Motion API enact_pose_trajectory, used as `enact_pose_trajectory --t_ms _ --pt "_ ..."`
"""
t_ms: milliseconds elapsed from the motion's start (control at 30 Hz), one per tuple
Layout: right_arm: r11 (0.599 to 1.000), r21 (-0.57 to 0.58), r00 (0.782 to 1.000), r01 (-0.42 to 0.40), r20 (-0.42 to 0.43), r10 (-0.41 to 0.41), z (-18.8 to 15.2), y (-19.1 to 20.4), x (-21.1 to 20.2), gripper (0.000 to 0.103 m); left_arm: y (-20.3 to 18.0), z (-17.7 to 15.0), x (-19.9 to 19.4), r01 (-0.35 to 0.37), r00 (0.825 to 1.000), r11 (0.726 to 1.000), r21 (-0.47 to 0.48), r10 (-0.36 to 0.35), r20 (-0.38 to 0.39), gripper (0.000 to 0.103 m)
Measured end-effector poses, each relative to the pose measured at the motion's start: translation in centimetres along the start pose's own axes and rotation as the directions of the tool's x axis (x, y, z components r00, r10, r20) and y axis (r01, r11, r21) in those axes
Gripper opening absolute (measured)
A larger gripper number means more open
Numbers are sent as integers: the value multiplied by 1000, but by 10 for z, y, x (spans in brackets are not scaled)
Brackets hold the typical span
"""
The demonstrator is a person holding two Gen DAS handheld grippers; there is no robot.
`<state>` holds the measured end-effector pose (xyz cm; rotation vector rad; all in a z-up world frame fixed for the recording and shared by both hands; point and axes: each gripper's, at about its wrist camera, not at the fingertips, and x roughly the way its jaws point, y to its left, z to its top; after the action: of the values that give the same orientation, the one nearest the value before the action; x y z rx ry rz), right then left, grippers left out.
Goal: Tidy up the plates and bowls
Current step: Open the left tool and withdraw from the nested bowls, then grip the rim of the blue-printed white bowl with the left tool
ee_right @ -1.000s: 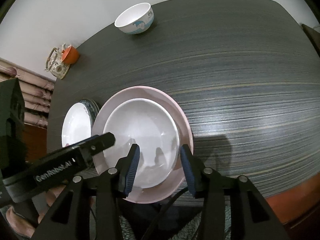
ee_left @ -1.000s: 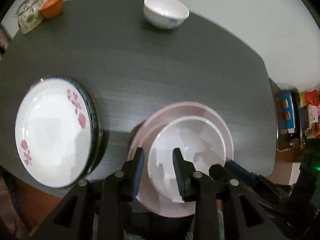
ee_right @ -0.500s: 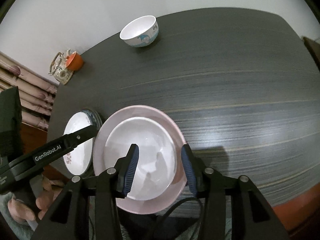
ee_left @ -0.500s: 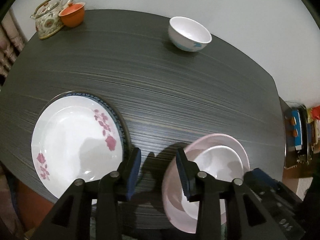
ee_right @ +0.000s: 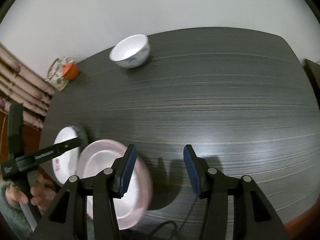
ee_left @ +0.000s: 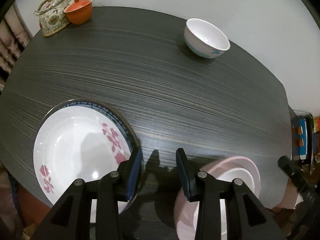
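The dark wood-grain table (ee_left: 160, 92) carries everything, and most of its top lies bare between the pieces. Judged from how things sit, the sorting is partly done: near the front edge a floral plate (ee_left: 80, 152) lies on a blue-rimmed plate (ee_left: 112, 111), and just beside that stack a pink plate (ee_right: 140, 180) holds a white bowl (ee_right: 102, 166) nested in it. What looks left is the blue-patterned bowl (ee_left: 206, 38), standing alone and upright well apart from both stacks, toward the far edge by the wall; it probably belongs with the other bowl. Nothing stands between it and the stacks, so the way across is free. At the far left corner a flowered teapot (ee_left: 53, 14) sits touching an orange cup (ee_left: 79, 10), clear of any route. The left gripper (ee_left: 159, 167) hangs over bare table between the two stacks, jaws parted with nothing in them. The right gripper (ee_right: 160, 166) hovers just to the right of the pink plate, its jaws widening and likewise empty. A hand (ee_right: 30, 194) shows at the table's edge holding the left tool
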<state>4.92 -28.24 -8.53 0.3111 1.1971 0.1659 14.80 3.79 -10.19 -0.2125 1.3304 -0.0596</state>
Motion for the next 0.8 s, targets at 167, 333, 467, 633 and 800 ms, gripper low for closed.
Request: enact_pose_trajectory --t_ms 167,333,467,633,800 --pt "1000 -1 1000 9 30 -9 23 -24 3 47 2 19 8 -6 1000 1000 -22 6 17 37" --pt "998 10 997 -65 46 64 47 -33 17 49 2 43 8 18 996 999 -37 -15 89 37" --pt "997 34 997 -74 34 73 63 -35 33 50 -1 68 15 15 993 999 -40 -10 116 37" --pt "996 34 996 -85 11 85 88 -33 52 50 -6 103 25 19 994 999 -38 -14 107 37" --pt "997 17 997 -74 -17 74 119 -26 74 50 -13 137 36 50 994 998 -33 -47 95 37"
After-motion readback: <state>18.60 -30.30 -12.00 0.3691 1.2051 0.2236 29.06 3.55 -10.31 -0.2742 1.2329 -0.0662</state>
